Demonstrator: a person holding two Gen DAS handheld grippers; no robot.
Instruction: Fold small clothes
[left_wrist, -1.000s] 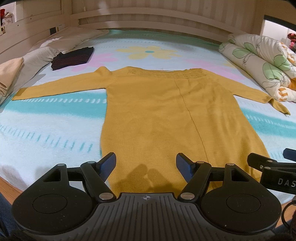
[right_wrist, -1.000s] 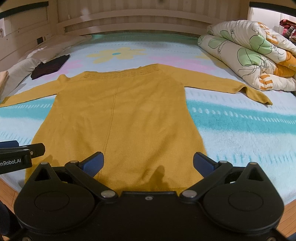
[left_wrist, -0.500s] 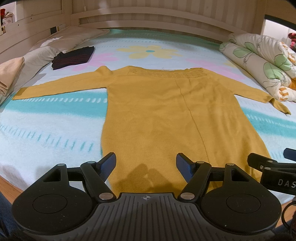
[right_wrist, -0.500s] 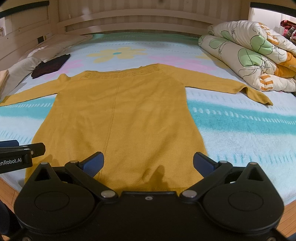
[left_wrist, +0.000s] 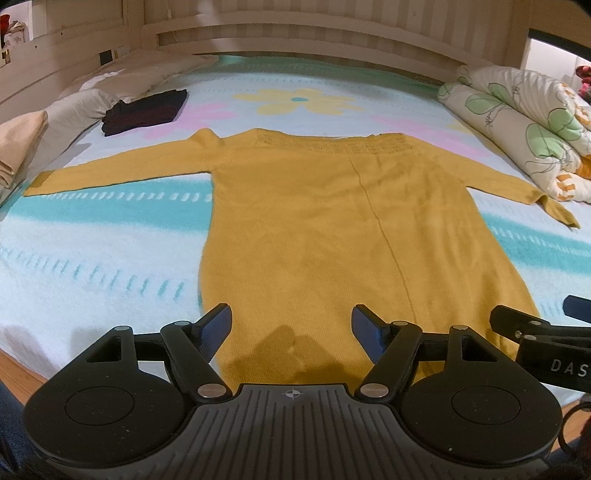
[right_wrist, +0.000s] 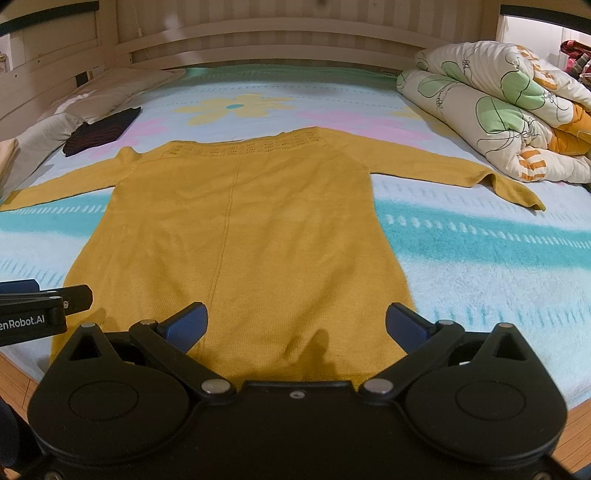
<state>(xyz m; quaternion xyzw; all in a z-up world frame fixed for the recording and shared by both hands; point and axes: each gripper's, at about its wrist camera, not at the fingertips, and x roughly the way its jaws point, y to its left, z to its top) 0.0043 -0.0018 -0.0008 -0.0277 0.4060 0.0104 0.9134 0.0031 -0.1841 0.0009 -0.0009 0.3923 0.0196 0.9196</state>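
**Sweater flat, both grippers wide, no fold begun**

Yellow sweater (left_wrist: 314, 229) lies spread flat on the bed (left_wrist: 92, 258), neck at the far end, hem at the near edge, sleeves out to left & right. Left gripper (left_wrist: 291, 321) hovers over the near hem w/ jaws spread wide, nothing between them. Right gripper (right_wrist: 295, 321) is beside it over the right part of the hem, also fully released, empty. Neither looks to touch the cloth, tho contact at the hem is hard to judge from these views.

Risks from here, as I read it:
- Knit is soft & stretchy; pinching only the top layer at the hem would drag the front off the back and wrinkle the fold.
- Hem sits right at the near bed edge; a low approach could shove it off the mattress.
- Uneven lift by the two sides would skew the centre seam.
- Right sleeve cuff (right_wrist: 517, 192) ends near the rolled duvet (right_wrist: 498, 110); a sweep could snag it.
- Fleecy blanket may grip the knit, so sliding it would bunch it.

Containers: none in view. A folded dark garment (left_wrist: 144, 110) lies far left by the pillows (left_wrist: 122, 81), apart from the sweater.
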